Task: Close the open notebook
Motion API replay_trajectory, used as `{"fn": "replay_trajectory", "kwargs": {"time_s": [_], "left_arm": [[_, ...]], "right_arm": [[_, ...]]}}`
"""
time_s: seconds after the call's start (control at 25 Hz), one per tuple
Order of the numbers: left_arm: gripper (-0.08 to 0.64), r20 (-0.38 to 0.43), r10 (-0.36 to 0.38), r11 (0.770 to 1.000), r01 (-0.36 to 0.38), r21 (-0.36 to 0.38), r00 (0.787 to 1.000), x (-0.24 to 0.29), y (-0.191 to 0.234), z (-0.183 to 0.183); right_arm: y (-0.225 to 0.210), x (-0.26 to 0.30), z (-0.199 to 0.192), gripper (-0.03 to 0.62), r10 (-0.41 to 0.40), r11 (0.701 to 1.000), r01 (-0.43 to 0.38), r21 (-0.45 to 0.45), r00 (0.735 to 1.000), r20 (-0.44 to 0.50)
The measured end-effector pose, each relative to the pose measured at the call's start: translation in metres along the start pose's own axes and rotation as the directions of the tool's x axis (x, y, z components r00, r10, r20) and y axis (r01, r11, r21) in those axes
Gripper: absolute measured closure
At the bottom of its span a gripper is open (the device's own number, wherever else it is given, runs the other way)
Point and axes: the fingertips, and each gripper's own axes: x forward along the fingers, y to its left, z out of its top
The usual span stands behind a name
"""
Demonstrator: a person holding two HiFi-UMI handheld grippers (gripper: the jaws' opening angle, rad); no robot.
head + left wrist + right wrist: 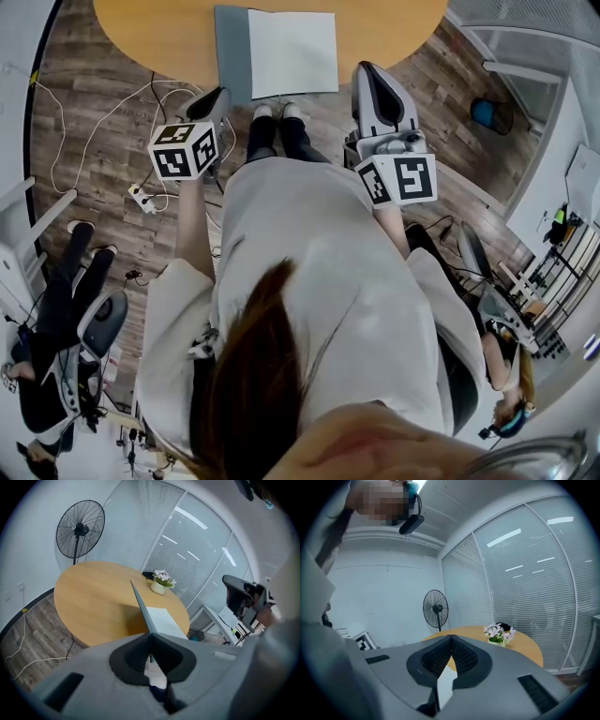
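- One notebook (292,52) lies open at the near rim of the round wooden tabletop (159,37), straight in front of the person.
- Its spine runs away from the person. The open spread therefore stretches left to right, with the grey cover (232,52) on the left and one bare white page (292,52) on the right.
- The white page lies flat and faces up.
- In the left gripper view the cover (140,606) is raised off the tabletop (93,602) and shows edge-on as a thin grey blade. It slants up and away from the jaws.
- The left gripper (217,98) is clenched on the near edge of that cover. In its own view the jaws (150,635) pinch the thin sheet right at their tips.
- The right gripper (367,67) hangs just beside the notebook's near right corner, apart from it. In its own view the jaws (450,637) are pressed together with nothing between them.
- There are two grippers, each carrying one marker cube.
- On the far side of the tabletop stands one small pot of flowers (161,584), well apart from the notebook.
- One standing fan (79,529) is on the floor beyond the tabletop.
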Motion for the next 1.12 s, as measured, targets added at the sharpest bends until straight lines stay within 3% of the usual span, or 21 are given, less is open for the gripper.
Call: {"fn": "replay_trajectory", "kwargs": {"time_s": [0.6,1.12], "left_arm": [[0.537,0.018,-0.038,0.996,0.036,0.078,0.999,0.005,-0.057,0.019],[0.537,0.012,-0.016,0.991,0.014,0.131,1.0,0.021,-0.096,0.022]], "right_arm": [[-0.023,-0.02,0.008,0.592,0.018,1.0,-0.019,0.009,0.999,0.043],[-0.053,-0.04,0.008,0.591,0.036,0.999,-0.038,0.029,0.997,0.068]]}}
